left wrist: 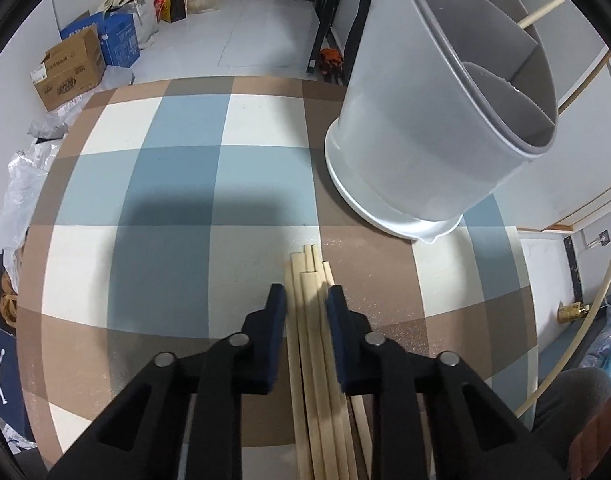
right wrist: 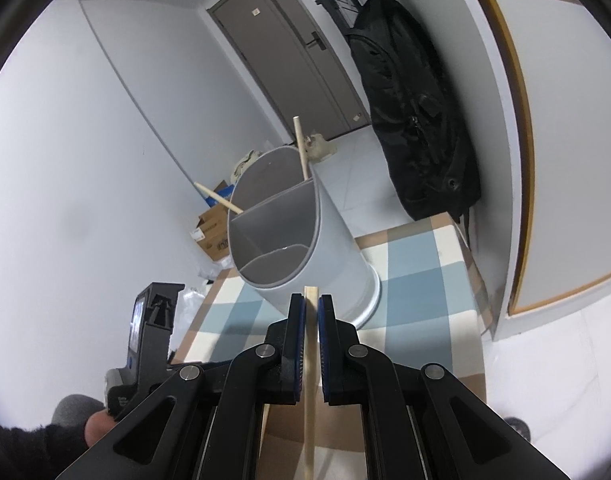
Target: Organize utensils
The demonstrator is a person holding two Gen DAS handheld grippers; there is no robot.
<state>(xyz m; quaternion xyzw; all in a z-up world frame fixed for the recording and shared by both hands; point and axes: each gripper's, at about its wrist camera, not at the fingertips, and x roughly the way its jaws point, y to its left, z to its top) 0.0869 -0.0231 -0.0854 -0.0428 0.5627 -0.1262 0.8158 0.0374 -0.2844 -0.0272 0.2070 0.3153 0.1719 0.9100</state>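
My left gripper [left wrist: 305,300] is shut on a bundle of wooden chopsticks [left wrist: 311,320], held just above the checked tablecloth [left wrist: 177,184]. A grey utensil holder [left wrist: 425,128] with inner dividers stands to the front right, with one chopstick [left wrist: 541,14] poking out of it. My right gripper [right wrist: 311,308] is shut on a single wooden chopstick [right wrist: 310,360], held above the table and pointing at the holder [right wrist: 305,240]. The holder has two chopsticks [right wrist: 301,148] leaning in its back compartment. The left gripper's body [right wrist: 149,340] shows at lower left in the right wrist view.
The tablecloth [right wrist: 417,264] covers a small table with edges close on all sides. Cardboard boxes [left wrist: 69,68] and bags lie on the floor beyond. A black backpack [right wrist: 417,120] hangs by the wall next to the table's far corner. A grey door [right wrist: 297,64] is behind.
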